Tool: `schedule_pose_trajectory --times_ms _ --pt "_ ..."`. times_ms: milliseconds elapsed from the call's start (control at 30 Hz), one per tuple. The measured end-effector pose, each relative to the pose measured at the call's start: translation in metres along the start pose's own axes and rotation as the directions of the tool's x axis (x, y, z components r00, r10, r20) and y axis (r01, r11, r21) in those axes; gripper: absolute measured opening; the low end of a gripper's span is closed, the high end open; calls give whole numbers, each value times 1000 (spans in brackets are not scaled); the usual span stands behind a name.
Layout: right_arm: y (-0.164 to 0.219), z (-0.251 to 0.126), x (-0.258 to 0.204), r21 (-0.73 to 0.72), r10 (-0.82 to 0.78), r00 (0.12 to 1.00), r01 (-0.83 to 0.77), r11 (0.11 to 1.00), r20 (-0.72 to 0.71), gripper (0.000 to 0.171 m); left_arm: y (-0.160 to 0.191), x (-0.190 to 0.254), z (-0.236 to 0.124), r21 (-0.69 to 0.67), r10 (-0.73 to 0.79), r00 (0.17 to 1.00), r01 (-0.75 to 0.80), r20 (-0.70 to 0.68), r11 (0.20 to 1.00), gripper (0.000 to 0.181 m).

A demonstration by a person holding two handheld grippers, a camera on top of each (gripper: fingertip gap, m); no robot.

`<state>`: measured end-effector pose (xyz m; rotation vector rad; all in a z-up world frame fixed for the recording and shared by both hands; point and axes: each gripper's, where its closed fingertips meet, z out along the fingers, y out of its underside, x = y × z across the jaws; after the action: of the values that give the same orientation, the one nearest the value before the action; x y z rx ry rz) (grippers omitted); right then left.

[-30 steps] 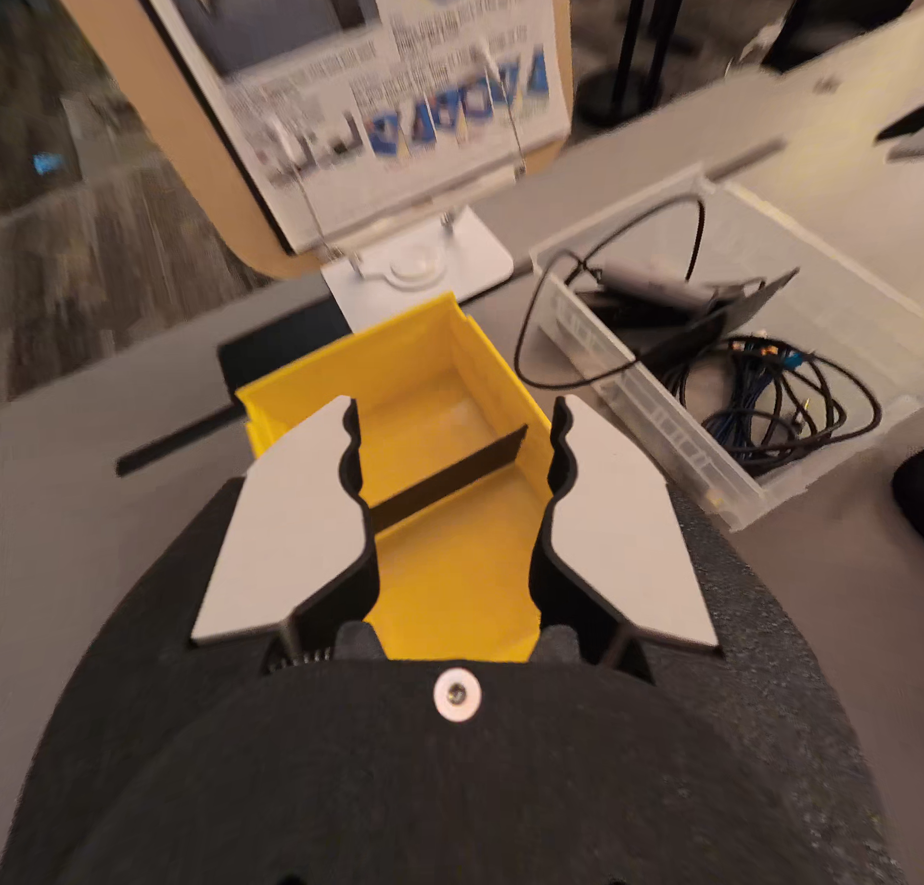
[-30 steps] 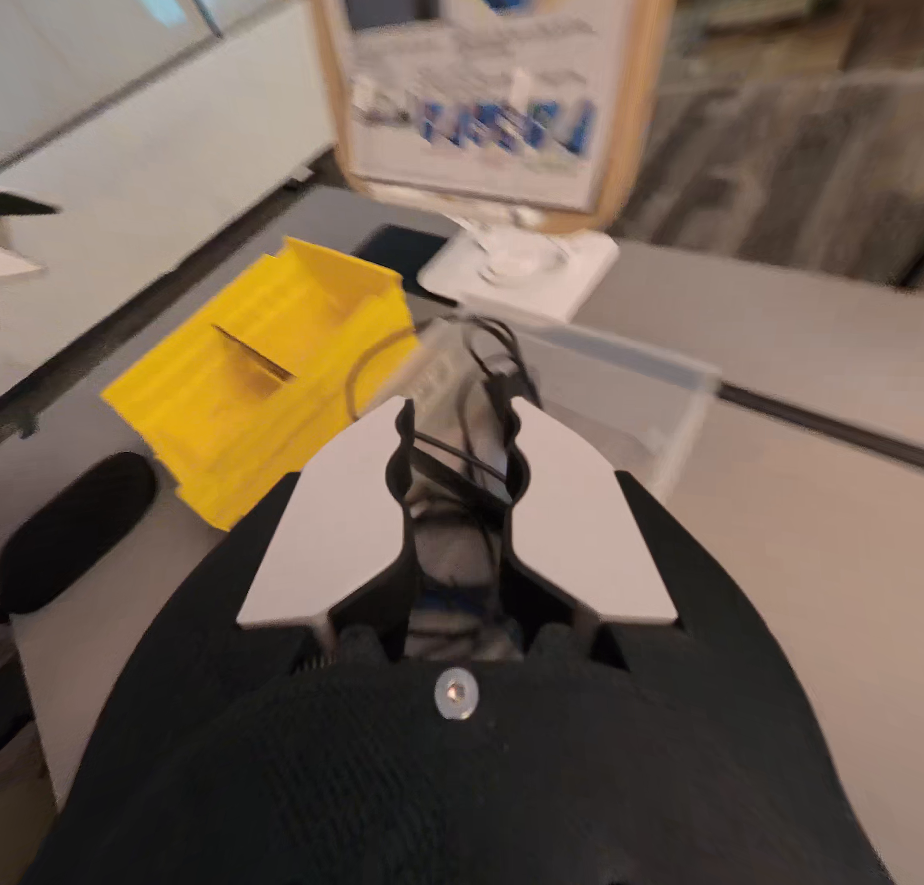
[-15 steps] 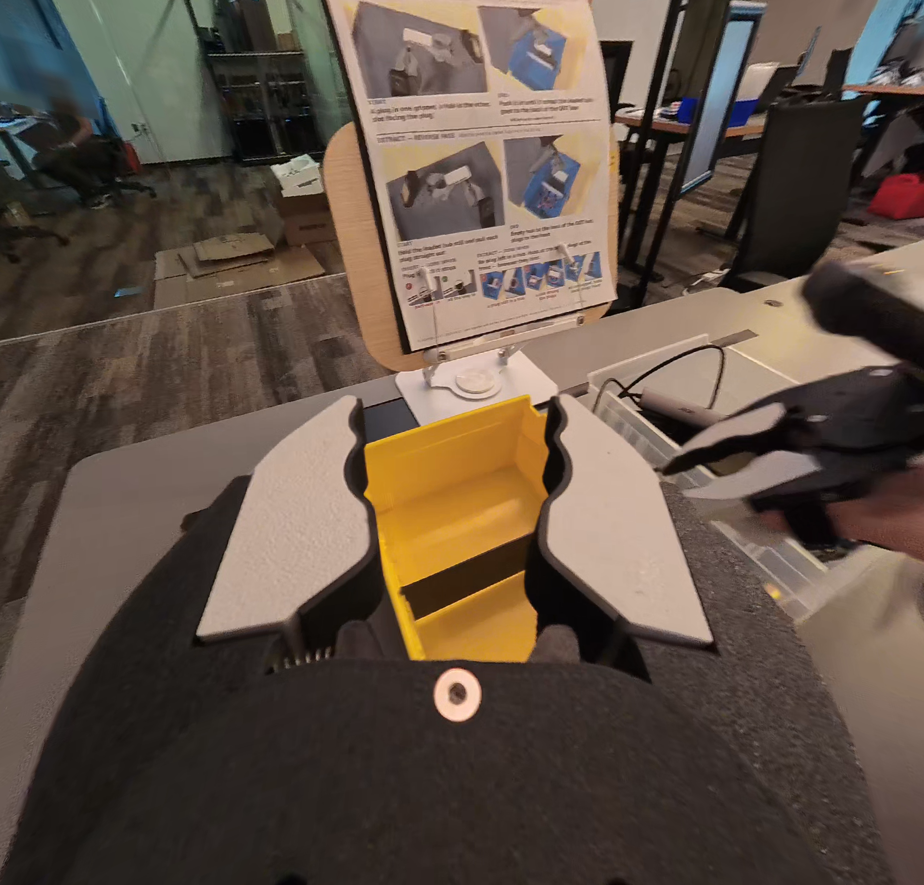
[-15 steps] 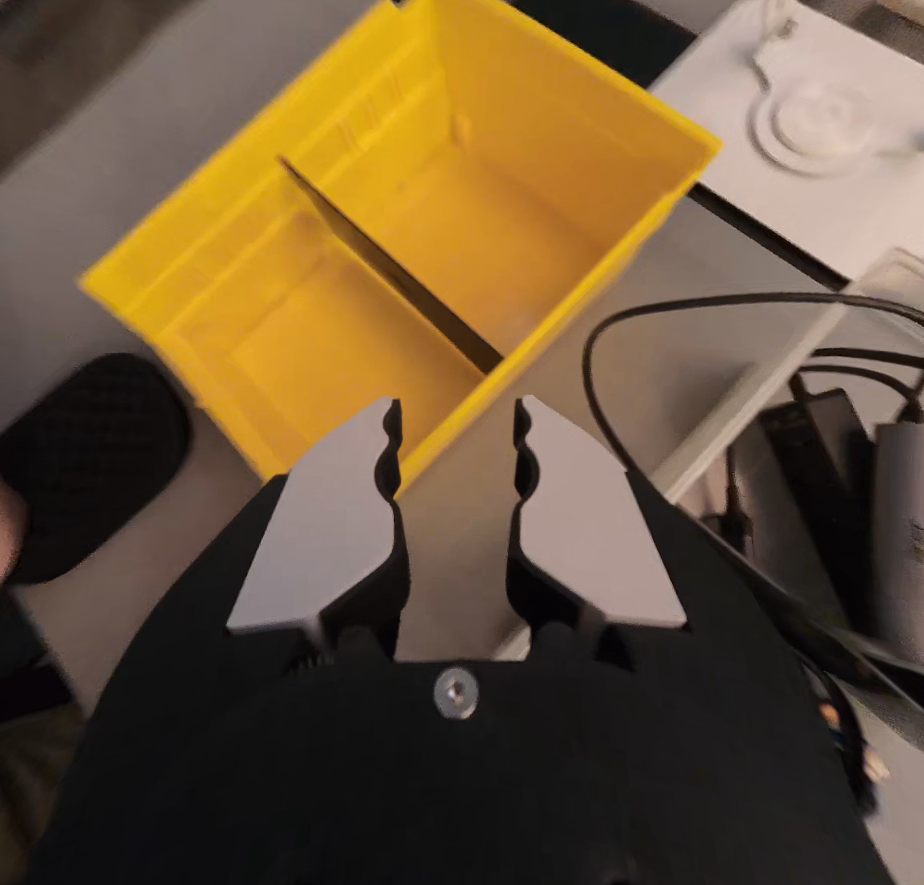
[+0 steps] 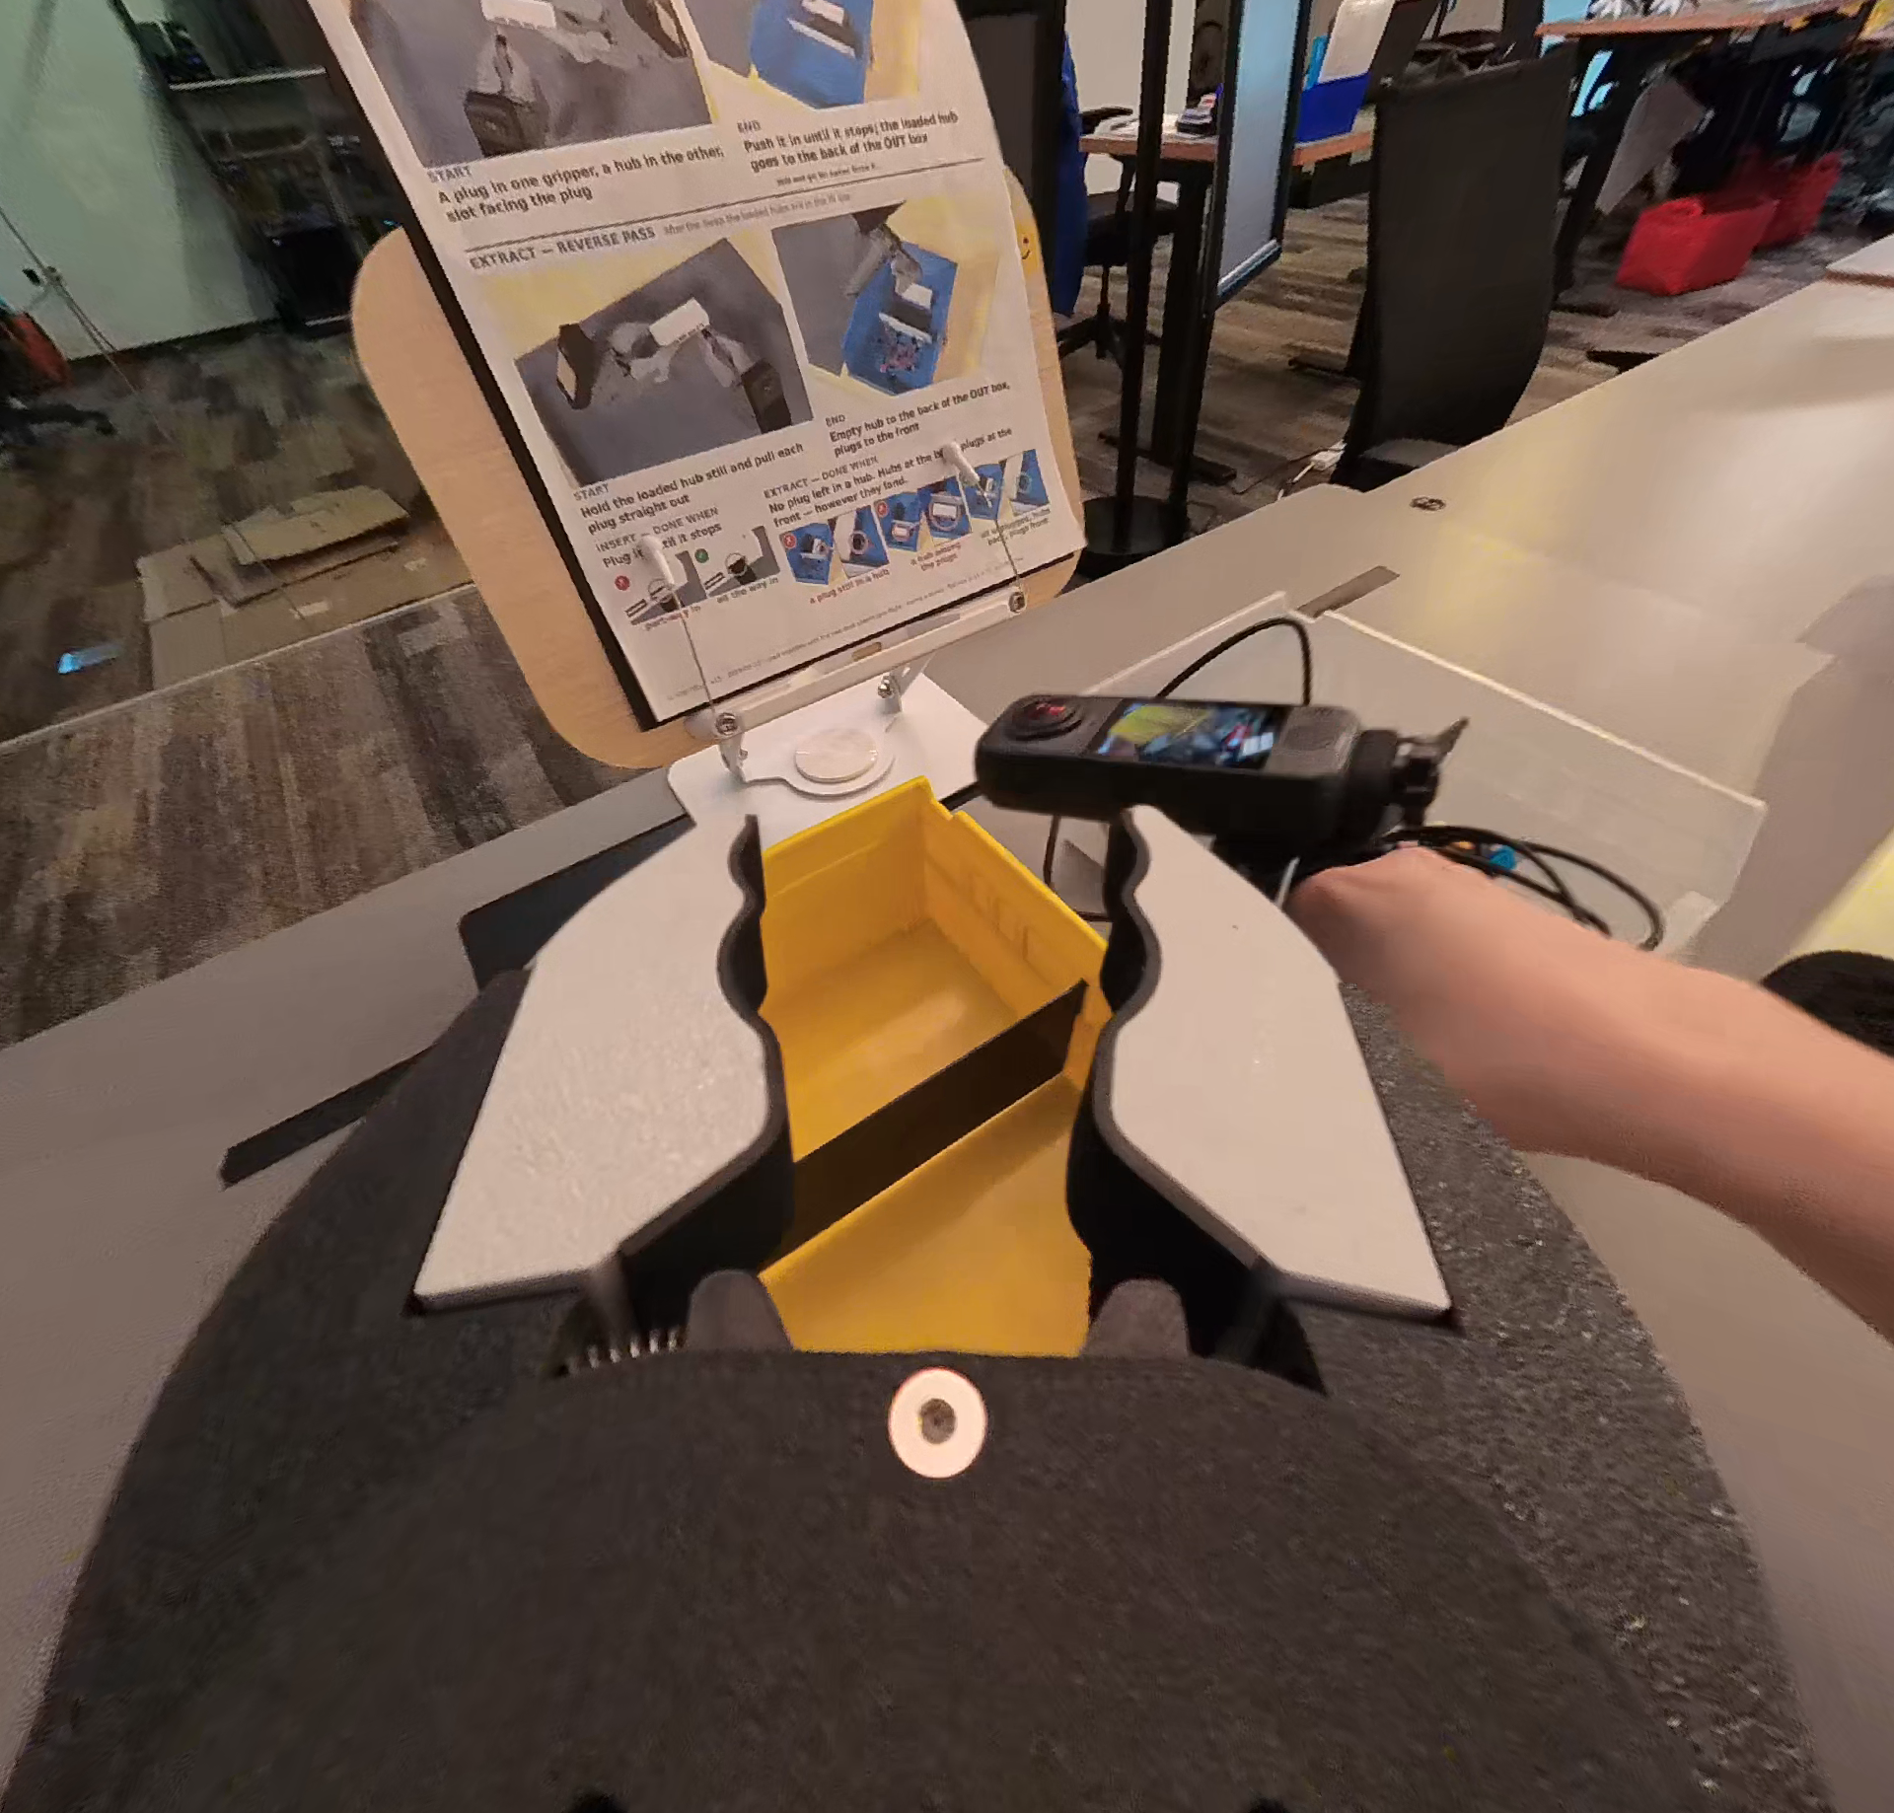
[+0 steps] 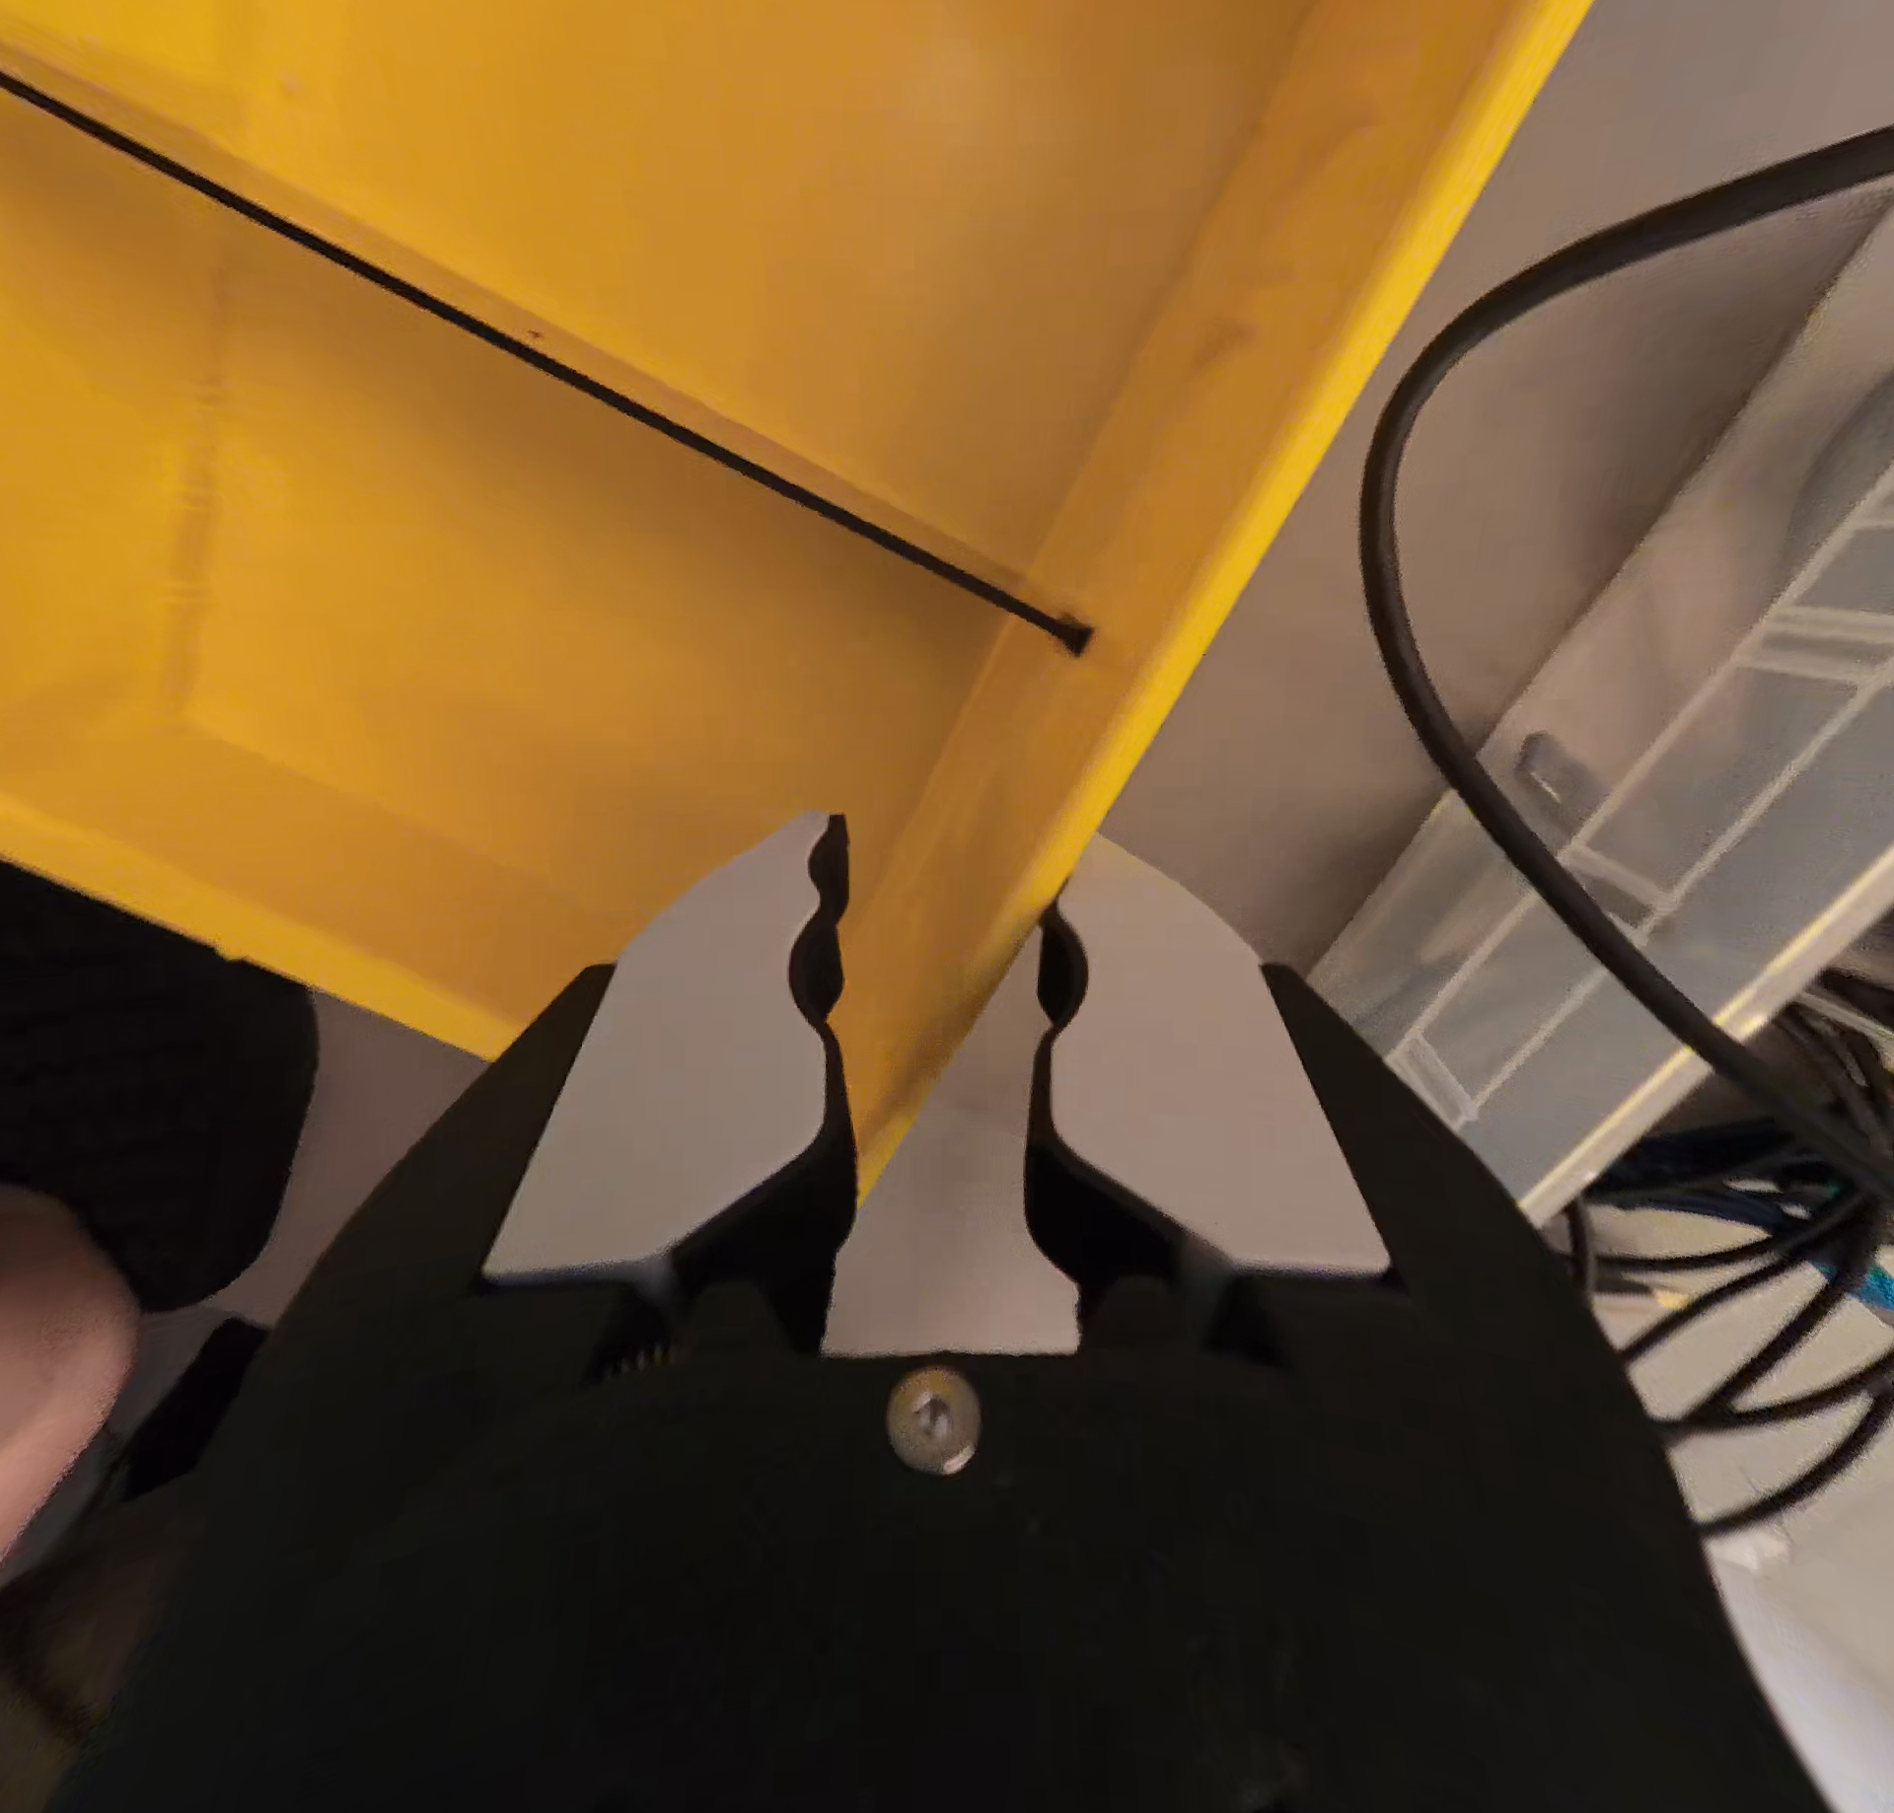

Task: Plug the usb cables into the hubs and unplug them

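My left gripper [image 5: 935, 826] is open and holds nothing; it hovers over the near end of a yellow bin [image 5: 892, 975] with a black divider [image 5: 943, 1098]. My right gripper [image 6: 948, 862] is low at the bin's [image 6: 615, 637] right wall. One finger is inside the bin, the other outside, and the wall stands between the pads without a clear squeeze. In the left wrist view only its camera [image 5: 1179, 759] and the person's arm [image 5: 1537, 1026] show. Blue and black USB cables [image 6: 1742, 1251] lie in a clear bin [image 6: 1640, 790]. No hub shows clearly.
An instruction board [image 5: 717, 329] on a white stand rises behind the yellow bin. The clear bin [image 5: 1537, 739] sits to its right, with a black cable [image 6: 1394, 534] looping over its edge toward the yellow bin. Both bins rest on a grey table [image 5: 256, 1046].
My right gripper swung from the clear bin to the yellow bin and dropped onto its right wall, jaws widening then narrowing. My left gripper tilted up and narrowed a little, still empty.
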<state>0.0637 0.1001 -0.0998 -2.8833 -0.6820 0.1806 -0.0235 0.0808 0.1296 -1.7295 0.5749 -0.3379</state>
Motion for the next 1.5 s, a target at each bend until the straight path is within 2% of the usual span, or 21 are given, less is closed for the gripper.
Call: schedule_pose_trajectory --times_ms 133,300,400,467,567,700,933,1167,1267,1367,1500 --pt "6 11 7 -53 41 995 -46 998 -93 34 -3 -5 -10 19 -21 1000 22 -12 1000 61" --pt "19 41 6 -106 116 993 -118 987 -30 32 -11 -20 -25 79 -52 998 50 23 996 60" --pt "12 39 -1 -62 144 988 -140 988 59 12 -9 -47 -32 76 -16 982 1 187 997 60" --pt "12 39 1 -72 135 989 -132 989 52 9 -8 -70 -37 49 44 933 -65 356 997 61" --pt "10 39 5 -85 132 990 -127 988 51 5 -9 -90 -43 22 89 852 -117 516 993 65" --pt "8 38 10 -100 128 990 -121 988 64 5 -14 -96 -47 15 135 776 -183 616 983 66" --pt "1 13 12 -116 120 988 -108 987 97 5 -20 -80 -50 50 111 817 -167 565 985 67" --pt "-25 -49 19 -53 115 982 -108 993 153 5 -33 -47 -69 101 101 869 -170 484 980 72" --pt "-29 -85 38 -17 134 978 -133 991 160 5 -39 -26 -77 133 104 904 -173 414 976 72" --pt "-24 -124 65 25 170 959 -180 983 225 5 -40 0 -80 148 125 946 -176 301 973 75" --pt "5 -177 136 88 239 937 -269 959 256 5 -35 34 -73 127 161 976 -180 144 975 75"
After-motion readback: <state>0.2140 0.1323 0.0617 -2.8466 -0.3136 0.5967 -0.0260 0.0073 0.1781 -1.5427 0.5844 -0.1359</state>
